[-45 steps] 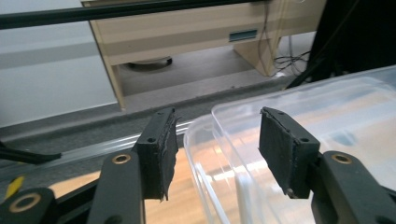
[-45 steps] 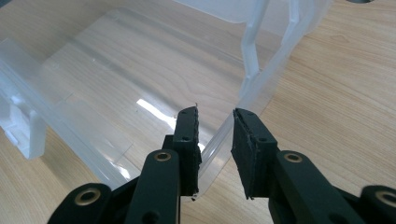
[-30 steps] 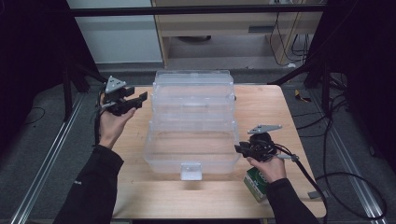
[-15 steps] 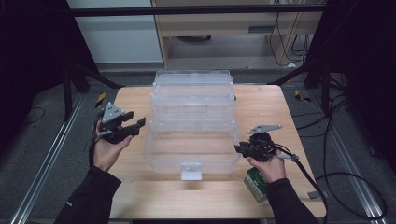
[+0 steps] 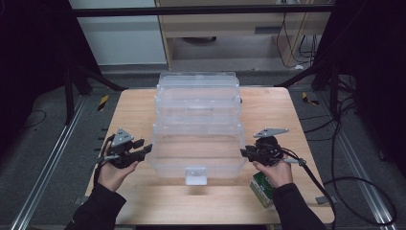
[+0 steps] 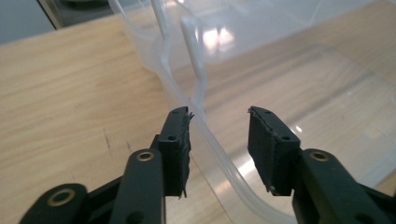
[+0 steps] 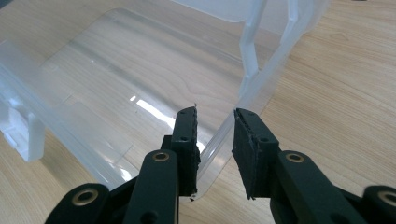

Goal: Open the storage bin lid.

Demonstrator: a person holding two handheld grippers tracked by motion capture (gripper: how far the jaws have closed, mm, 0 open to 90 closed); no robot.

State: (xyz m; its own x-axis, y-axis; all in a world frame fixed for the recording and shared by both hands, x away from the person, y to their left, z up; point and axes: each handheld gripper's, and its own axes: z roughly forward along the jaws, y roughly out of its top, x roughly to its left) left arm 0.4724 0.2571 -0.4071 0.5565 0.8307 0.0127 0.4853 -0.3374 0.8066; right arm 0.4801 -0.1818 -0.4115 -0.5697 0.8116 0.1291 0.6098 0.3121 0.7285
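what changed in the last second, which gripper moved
The left gripper moved from up beside the far tiers of the clear plastic box back toward the person, down to the near tray's left wall, its open jaws now straddling the rim. The right gripper stayed at the right wall, jaws astride that rim. The box and the green carton stayed put.

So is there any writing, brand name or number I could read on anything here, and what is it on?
No text can be read.
Green carton by the right hand: it has print, too small and blurred to read.
Clear plastic storage box: no label or lettering shows, nor on its white latch.
Left gripper and right gripper: plain black, no markings.
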